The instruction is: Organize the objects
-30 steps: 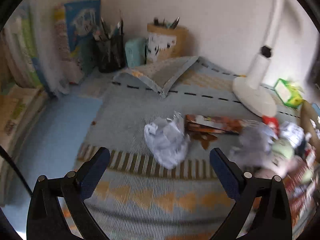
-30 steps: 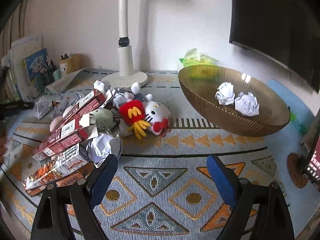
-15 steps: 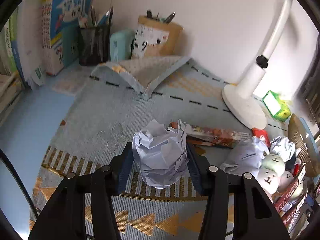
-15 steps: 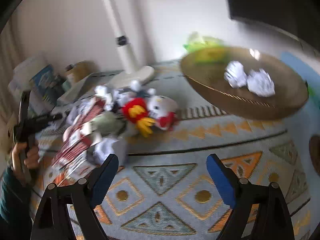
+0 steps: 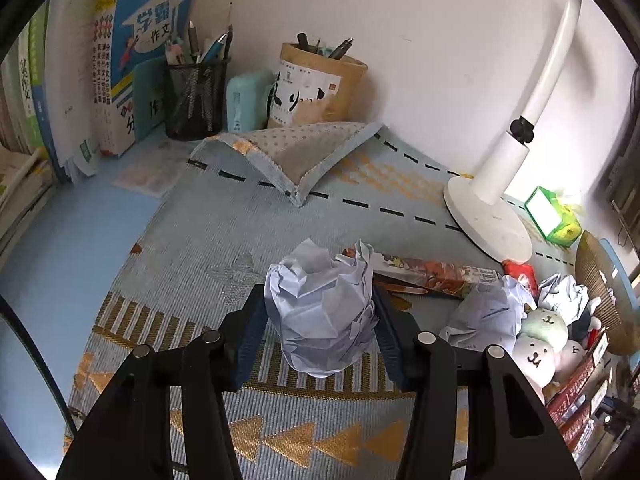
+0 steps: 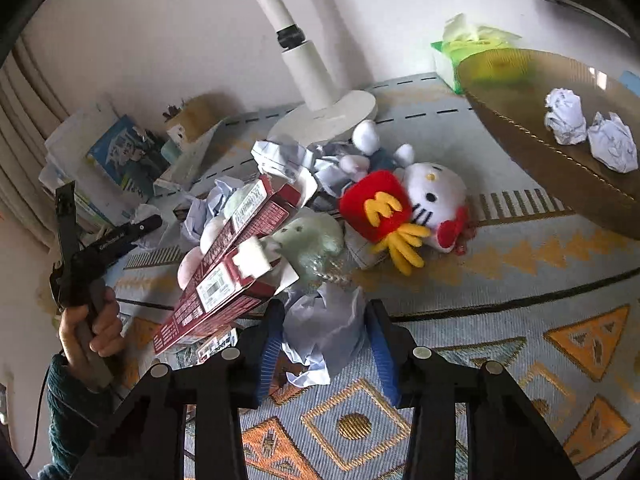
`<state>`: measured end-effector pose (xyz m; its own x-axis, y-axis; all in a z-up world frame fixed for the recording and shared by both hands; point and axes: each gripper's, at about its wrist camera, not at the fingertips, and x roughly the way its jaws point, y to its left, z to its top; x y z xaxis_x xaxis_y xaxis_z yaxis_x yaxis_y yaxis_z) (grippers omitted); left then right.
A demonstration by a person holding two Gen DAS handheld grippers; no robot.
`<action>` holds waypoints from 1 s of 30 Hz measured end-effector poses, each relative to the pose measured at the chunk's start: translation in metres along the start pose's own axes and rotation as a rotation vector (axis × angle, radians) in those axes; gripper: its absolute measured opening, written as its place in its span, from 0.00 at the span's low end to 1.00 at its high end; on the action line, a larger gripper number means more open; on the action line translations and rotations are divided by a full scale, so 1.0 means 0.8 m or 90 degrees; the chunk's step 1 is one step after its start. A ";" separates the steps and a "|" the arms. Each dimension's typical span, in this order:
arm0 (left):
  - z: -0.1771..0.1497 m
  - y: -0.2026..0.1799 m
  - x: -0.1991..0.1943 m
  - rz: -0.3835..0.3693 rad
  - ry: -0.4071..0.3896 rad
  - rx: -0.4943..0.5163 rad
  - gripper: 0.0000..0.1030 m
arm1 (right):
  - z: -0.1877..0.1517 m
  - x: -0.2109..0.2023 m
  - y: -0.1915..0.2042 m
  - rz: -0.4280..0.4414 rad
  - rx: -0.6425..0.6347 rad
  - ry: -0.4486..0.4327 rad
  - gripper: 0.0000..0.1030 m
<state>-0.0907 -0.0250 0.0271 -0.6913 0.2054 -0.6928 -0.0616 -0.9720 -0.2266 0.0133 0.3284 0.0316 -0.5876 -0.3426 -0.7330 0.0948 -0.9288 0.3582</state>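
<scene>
- Far left, left wrist view: upright row of books with a blue-covered paperback leaning on the white wall.
- Beside the books: black mesh pen cup, pale teal plastic case, tan cylindrical holder with pens.
- In front of those: turned-up corner of the pale blue woven mat with orange triangles.
- Centre, left wrist view: left gripper closed narrow on a crumpled ball of white paper, blue-padded fingers pressed against both its sides, held above the mat.
- Just behind and right of that ball: long flat printed snack box lying on the mat, then a second crumpled white paper and small pale plush toys.
- Right, left wrist view: round white lamp base with white stem, green tissue pack.
- Left, right wrist view: person's hand gripping the black handle of the other tool.
- Centre-left, right wrist view: long red cardboard boxes stacked at a slant over soft toys.
- Centre, right wrist view: right gripper drawn in around a crumpled lump of white paper, pads on both flanks, paper low by the mat.
- Behind it: white cat plush holding a red fries cushion.
- Right: wide gold ribbed bowl holding two crumpled paper balls.
</scene>
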 end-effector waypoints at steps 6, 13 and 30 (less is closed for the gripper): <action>-0.002 -0.001 -0.003 -0.003 -0.003 -0.002 0.47 | -0.021 -0.038 0.000 -0.062 -0.062 -0.016 0.34; -0.003 -0.006 -0.003 0.002 -0.005 0.009 0.47 | -0.053 -0.080 -0.032 -0.143 -0.097 -0.015 0.34; -0.004 -0.007 -0.001 -0.001 -0.004 0.011 0.47 | -0.077 -0.066 -0.034 -0.156 -0.104 -0.005 0.69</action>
<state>-0.0873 -0.0190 0.0270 -0.6955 0.2064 -0.6883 -0.0757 -0.9736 -0.2154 0.0913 0.3631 0.0247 -0.6146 -0.1048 -0.7819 0.0771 -0.9944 0.0727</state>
